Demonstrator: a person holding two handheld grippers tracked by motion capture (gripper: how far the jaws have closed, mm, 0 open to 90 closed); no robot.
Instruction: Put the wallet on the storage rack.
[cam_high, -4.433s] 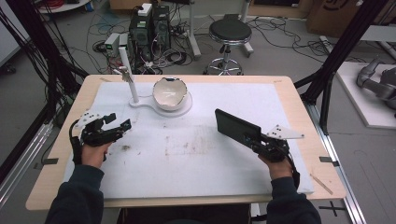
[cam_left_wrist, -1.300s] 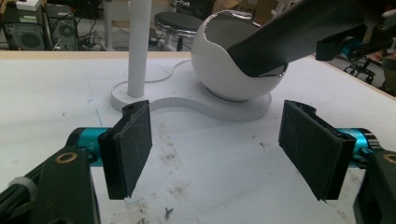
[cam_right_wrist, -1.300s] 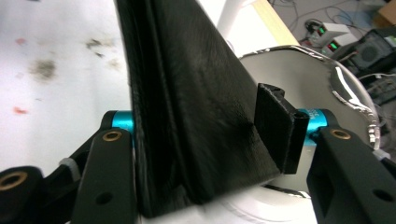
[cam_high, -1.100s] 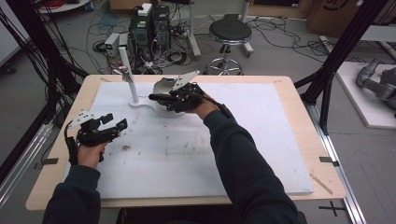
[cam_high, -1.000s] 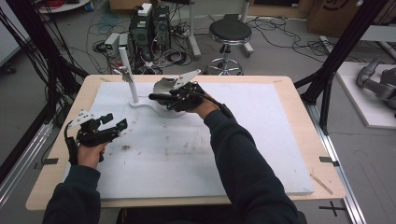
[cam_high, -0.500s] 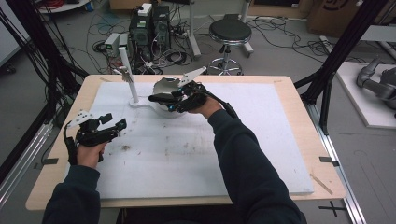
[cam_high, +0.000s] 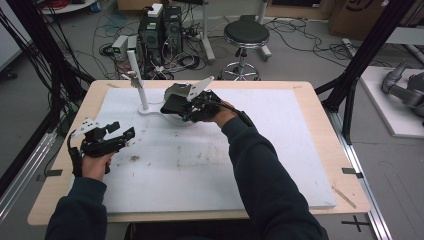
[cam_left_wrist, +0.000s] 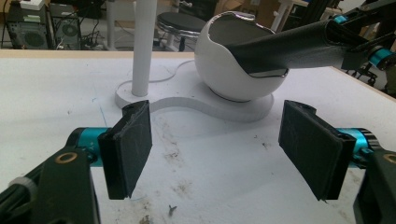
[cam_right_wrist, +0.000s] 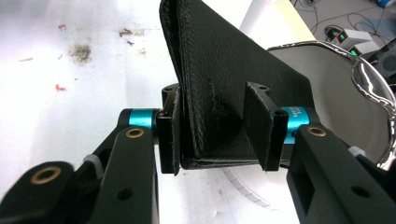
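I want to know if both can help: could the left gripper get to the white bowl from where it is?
Probably yes. The left gripper has open, empty jaws aimed at the white bowl across bare table; but the black wallet leans into the bowl's opening.

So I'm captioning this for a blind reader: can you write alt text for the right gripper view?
A black textured leather pouch stands on edge between the right gripper's two black jaws, its far end reaching over the chrome rim of a round white bowl. A stained white table mat lies to the left.
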